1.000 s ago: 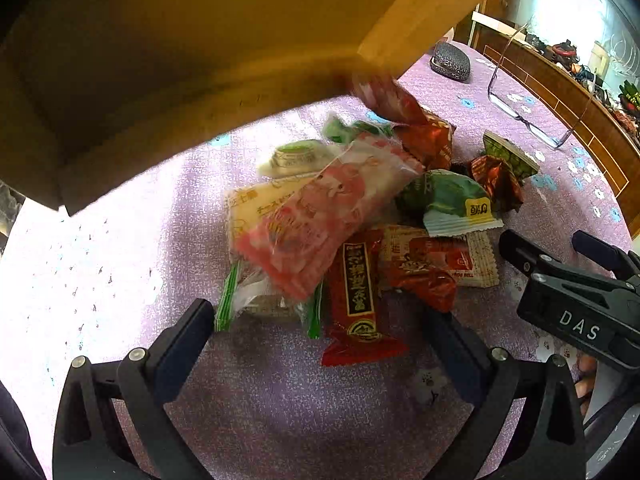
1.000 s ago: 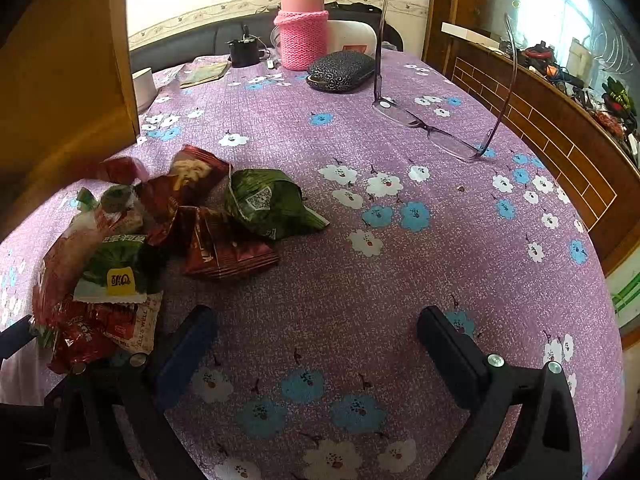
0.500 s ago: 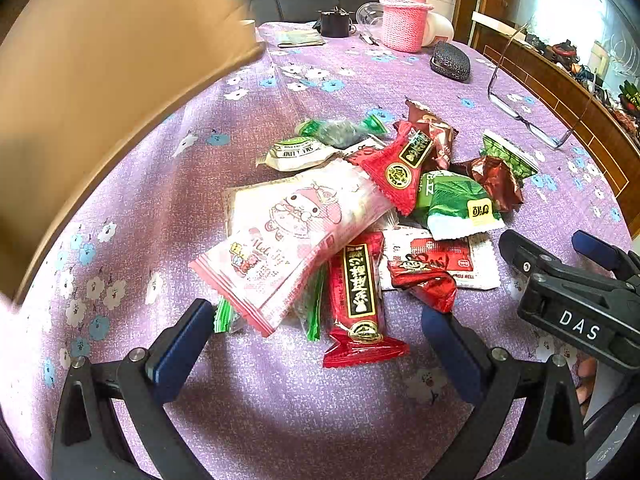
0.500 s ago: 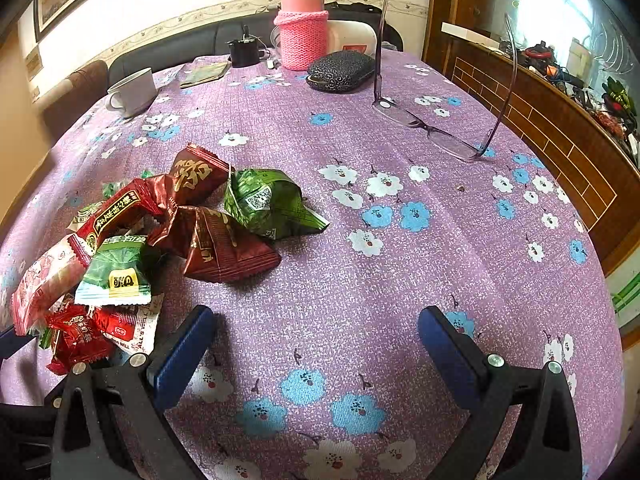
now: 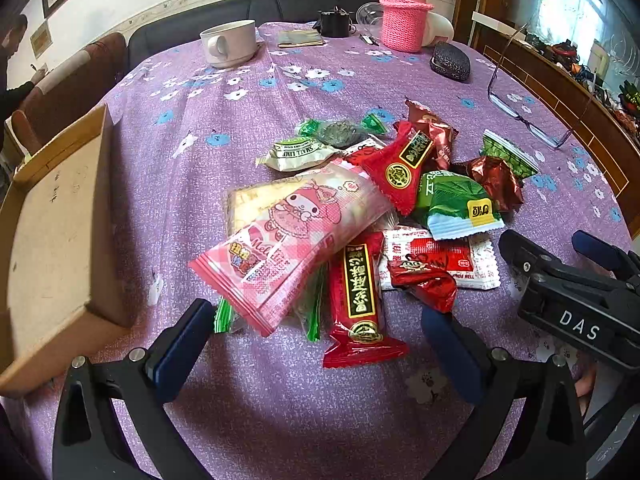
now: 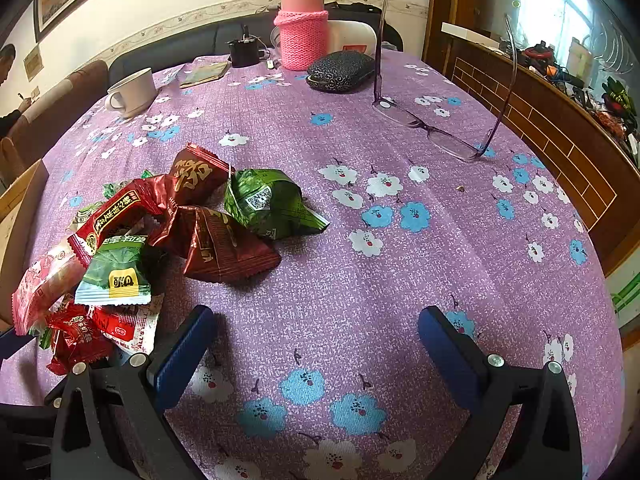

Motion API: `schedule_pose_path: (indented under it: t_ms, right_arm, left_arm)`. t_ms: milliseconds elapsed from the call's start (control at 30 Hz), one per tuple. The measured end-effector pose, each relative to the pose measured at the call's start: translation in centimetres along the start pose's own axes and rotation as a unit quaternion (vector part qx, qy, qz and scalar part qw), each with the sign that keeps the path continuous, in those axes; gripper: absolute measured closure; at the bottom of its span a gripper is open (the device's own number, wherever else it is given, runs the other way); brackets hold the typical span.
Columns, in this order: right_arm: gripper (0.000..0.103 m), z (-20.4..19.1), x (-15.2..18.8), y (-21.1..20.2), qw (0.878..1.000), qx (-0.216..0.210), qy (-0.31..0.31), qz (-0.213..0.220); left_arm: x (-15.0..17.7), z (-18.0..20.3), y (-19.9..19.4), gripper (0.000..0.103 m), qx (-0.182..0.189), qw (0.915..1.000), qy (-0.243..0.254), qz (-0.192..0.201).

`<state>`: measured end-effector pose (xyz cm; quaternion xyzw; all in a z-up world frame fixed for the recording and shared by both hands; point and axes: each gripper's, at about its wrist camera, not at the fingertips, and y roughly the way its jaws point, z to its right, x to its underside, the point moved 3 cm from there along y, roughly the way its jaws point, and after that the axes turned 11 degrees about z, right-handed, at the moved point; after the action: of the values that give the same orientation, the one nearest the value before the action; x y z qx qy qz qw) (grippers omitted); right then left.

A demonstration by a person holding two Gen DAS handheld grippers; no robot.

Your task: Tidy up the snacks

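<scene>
Only the left wrist view showed the cardboard box [image 5: 60, 236] fully, lying at the surface's [image 5: 248, 120] left edge. The right one alone showed the glasses [image 6: 436, 128] whole. The snack pile [image 5: 372, 216] lay mid-surface. Its pink packet [image 5: 288, 236] ran diagonally, its low end near the left tool [image 5: 316, 344]. A green pack read "SMALL LIME". The right tool [image 6: 316, 344], marked "DAS", gaped wide and empty, as did the left.

Left wrist: looks down my fingers, close over the snack pile [image 5: 360, 216];
Right wrist: beside it, facing across the table [image 6: 400, 280];
Shared: the snack pile [image 6: 168, 232]
</scene>
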<state>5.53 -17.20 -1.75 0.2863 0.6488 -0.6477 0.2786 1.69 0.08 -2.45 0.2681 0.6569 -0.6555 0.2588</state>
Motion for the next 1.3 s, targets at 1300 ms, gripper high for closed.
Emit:
schedule_pose_path:
  t_ms: [1300]
  right_arm:
    - [0.018, 1.4, -0.9, -3.0, 0.989, -0.119, 0.040, 0.077]
  left_arm:
    - [-0.5, -1.9, -4.7, 0.010, 0.088, 0.9960, 0.016, 0.012]
